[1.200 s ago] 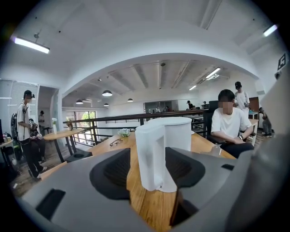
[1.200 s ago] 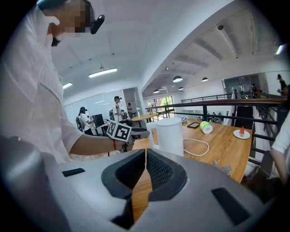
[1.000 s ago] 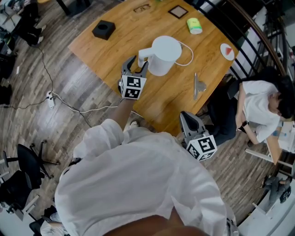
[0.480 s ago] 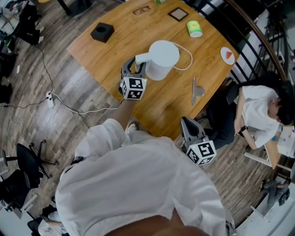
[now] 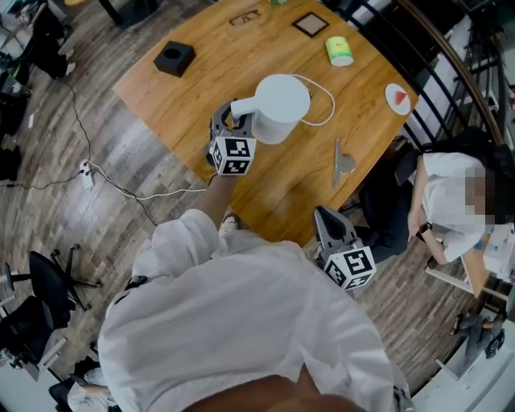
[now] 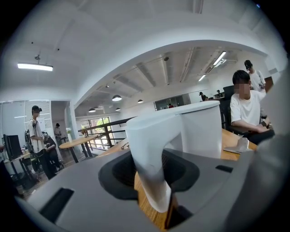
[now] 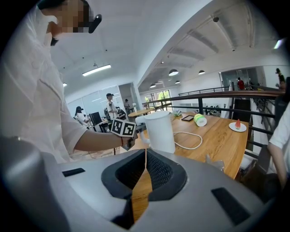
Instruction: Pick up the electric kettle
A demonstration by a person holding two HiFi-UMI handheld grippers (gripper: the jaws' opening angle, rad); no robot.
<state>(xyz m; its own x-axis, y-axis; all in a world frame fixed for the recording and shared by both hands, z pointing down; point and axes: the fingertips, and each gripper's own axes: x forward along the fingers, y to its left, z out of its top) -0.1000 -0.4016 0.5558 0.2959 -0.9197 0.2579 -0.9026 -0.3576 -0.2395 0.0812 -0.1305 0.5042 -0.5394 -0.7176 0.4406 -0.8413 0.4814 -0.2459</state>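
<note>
The white electric kettle (image 5: 282, 96) stands upright on the wooden table (image 5: 201, 72), its handle (image 5: 240, 109) pointing toward me. My left gripper (image 5: 233, 118) reaches level across the table edge with a jaw on each side of that handle. In the left gripper view the handle (image 6: 152, 163) fills the gap of the left gripper (image 6: 156, 156). The jaws are closing, and strips of wood still show beside the handle. My right gripper (image 5: 323, 212) hangs off the table's near edge, shut and empty. The right gripper view shows its jaws (image 7: 145, 152) together and the kettle (image 7: 159, 131) beyond.
A white cord (image 5: 323, 103) loops from the kettle. Also on the table are a black box (image 5: 176, 57), a green roll (image 5: 339, 48), a small plate (image 5: 397, 95), a dark square frame (image 5: 311, 22) and a crumpled clear wrapper (image 5: 342, 161). A person (image 5: 451, 201) sits at the right.
My left gripper has slid forward around the kettle's handle and its jaws have narrowed. The right gripper has stayed shut near the table edge.
</note>
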